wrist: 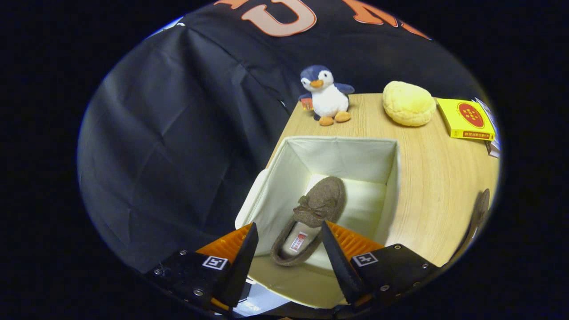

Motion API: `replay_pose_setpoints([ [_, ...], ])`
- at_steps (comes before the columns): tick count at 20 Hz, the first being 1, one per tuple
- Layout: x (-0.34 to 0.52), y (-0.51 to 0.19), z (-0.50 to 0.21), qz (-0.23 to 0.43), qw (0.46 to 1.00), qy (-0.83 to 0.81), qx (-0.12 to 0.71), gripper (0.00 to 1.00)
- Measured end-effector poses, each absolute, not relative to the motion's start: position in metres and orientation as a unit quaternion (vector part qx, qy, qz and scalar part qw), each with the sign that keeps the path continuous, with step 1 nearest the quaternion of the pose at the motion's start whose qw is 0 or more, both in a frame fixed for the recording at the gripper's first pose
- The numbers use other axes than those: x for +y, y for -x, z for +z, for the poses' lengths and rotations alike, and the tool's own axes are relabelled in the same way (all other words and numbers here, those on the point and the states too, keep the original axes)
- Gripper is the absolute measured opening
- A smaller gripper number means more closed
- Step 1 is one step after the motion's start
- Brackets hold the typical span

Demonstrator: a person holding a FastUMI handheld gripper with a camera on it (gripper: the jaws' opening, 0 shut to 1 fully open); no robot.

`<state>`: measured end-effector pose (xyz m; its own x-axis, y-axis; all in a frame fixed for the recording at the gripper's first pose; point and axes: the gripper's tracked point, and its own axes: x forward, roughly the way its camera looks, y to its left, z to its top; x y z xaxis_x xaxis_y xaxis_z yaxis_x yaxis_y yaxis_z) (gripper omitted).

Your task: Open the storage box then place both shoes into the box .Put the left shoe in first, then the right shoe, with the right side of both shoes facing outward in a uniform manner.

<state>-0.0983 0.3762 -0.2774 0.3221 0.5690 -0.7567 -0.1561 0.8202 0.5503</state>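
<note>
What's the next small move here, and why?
Probably lift the gripper clear of the storage box and swing toward the second shoe lying at the table's edge: its fingers are open and one brown loafer already lies inside.

Bright overhead light; glare on box (338, 153) lining; fisheye bends table (435, 186) edge; rim soft, dim.

Wooden desk (426, 178) carries open box (391, 178). Beyond box: penguin (326, 95). Right of penguin: bun (409, 103), then yellow book (469, 119). Near box's right: dark shoe (480, 209) at desk's edge.
</note>
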Motion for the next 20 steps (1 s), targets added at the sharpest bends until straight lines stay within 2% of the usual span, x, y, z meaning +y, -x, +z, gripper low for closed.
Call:
replay_pose_setpoints([
  [1,0.362,0.098,-0.271,0.231,0.797,-0.193,0.524,0.91],
  [4,0.312,0.098,-0.253,0.221,0.816,-0.199,0.495,0.97],
  [9,0.200,0.100,-0.258,0.162,0.848,-0.175,0.473,0.98],
  [15,0.060,0.136,-0.317,0.049,0.851,-0.114,0.510,0.98],
  [20,-0.014,0.162,-0.355,0.017,0.845,-0.079,0.529,0.96],
])
